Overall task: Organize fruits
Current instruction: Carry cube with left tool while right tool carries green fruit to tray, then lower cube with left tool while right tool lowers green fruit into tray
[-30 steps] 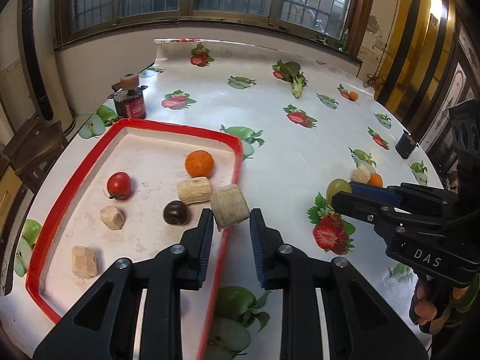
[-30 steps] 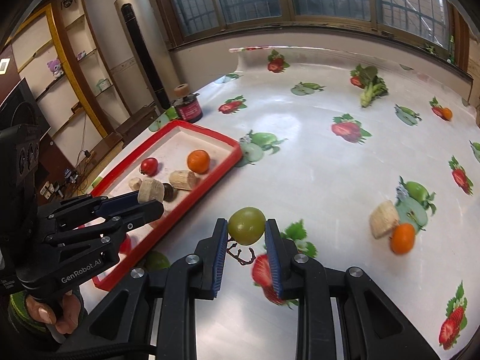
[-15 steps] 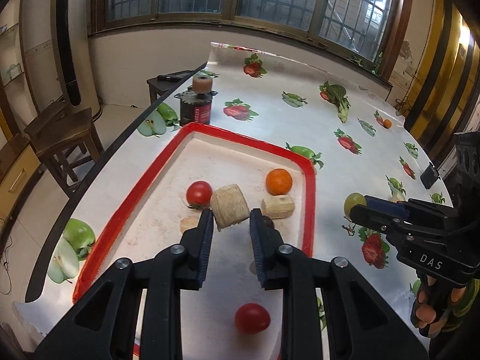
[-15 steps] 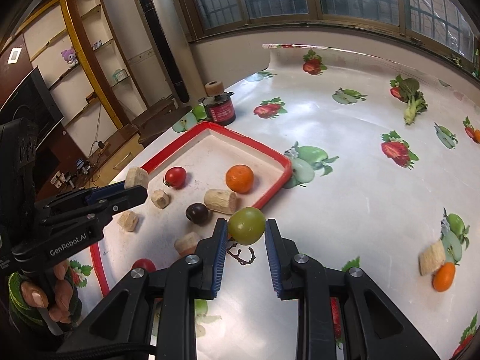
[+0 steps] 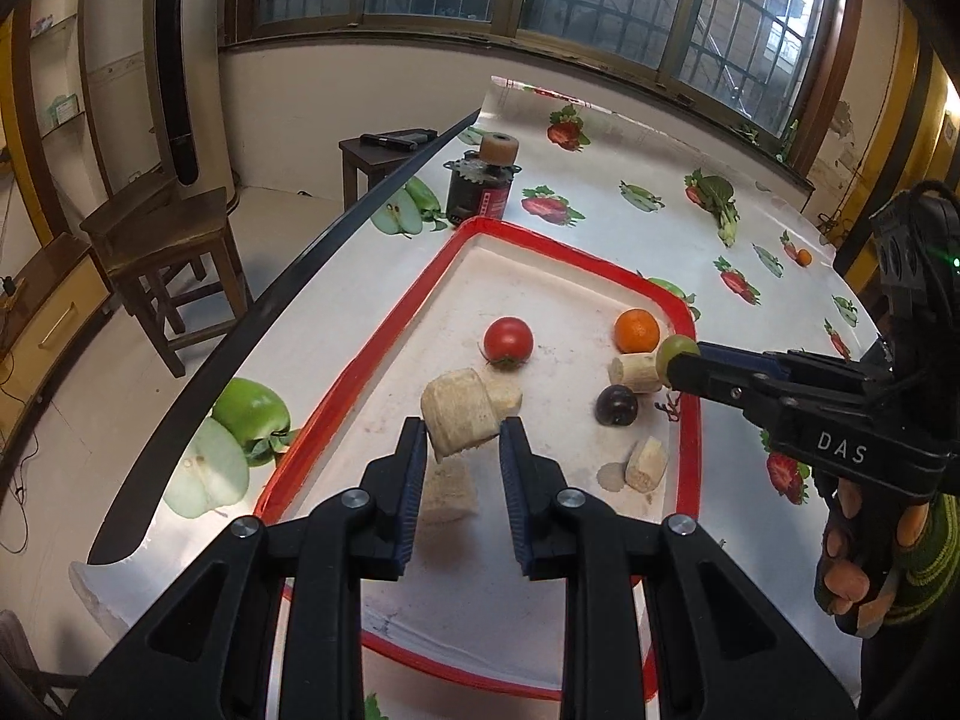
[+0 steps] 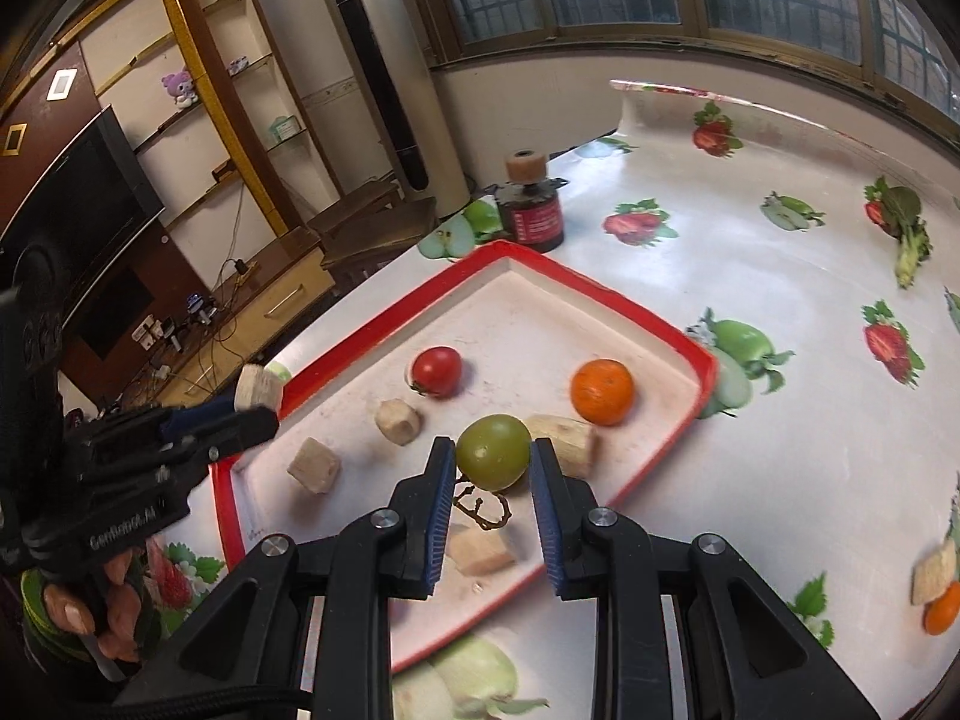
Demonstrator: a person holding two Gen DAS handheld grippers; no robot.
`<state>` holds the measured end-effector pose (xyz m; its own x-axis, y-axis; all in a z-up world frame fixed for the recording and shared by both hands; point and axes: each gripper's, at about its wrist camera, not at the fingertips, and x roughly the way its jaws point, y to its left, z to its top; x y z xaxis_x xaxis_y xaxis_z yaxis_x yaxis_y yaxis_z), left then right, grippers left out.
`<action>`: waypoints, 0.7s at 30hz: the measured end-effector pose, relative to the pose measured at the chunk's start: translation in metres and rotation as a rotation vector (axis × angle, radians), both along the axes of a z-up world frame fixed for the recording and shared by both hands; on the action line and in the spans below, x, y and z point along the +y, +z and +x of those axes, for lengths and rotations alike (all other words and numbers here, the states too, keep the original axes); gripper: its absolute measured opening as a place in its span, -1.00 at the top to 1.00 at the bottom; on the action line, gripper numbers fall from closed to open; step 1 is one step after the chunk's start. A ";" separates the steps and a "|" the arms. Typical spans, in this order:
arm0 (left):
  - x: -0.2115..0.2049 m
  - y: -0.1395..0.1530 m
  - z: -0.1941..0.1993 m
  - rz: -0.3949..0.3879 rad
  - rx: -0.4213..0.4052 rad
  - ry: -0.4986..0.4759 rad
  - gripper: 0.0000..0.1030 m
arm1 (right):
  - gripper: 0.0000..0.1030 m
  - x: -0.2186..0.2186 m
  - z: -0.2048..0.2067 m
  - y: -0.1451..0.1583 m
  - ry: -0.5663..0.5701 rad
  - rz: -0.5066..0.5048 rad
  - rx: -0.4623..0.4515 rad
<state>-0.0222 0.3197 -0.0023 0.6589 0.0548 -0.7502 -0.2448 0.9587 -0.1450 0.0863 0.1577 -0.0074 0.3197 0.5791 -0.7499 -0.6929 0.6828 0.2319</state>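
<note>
- Fruits and pale banana-like chunks lie in the red-rimmed tray (image 5: 384,324), which sits on the fruit-print tablecloth (image 6: 780,420)
- Left gripper (image 5: 462,450) is clenched on a beige cylindrical chunk (image 5: 459,411), held above the tray's near left part; the same chunk shows at its tip in the right wrist view (image 6: 258,387)
- Right gripper (image 6: 489,480) grasps a green grape (image 6: 493,451) between its blue pads, over the tray's near right area; a brown stem (image 6: 480,504) dangles below it
- From the left wrist view the grape (image 5: 677,351) shows at the tip of the right gripper (image 5: 681,360), above the tray's right rim
- On the tray floor: a red tomato (image 5: 508,339), an orange (image 5: 636,330), a dark plum (image 5: 616,406), a long pale piece (image 5: 633,371) just beside the orange, another pale piece (image 5: 647,465) near the right rim, and a block (image 5: 447,489) under the left gripper
- Outside the tray, on the cloth to the right, a second orange (image 6: 943,609) touches a pale chunk (image 6: 933,570)
- Beyond the tray's far corner stands a dark jar (image 6: 534,213) with a tan roll on top
</note>
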 end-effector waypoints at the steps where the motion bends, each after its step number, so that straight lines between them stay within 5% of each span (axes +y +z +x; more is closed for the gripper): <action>1: 0.003 -0.001 -0.001 -0.001 0.003 0.007 0.57 | 0.50 0.005 0.001 -0.001 0.005 -0.003 0.002; 21: 0.023 -0.038 -0.004 -0.040 0.082 0.040 0.57 | 0.50 0.063 -0.019 -0.042 0.128 -0.088 0.041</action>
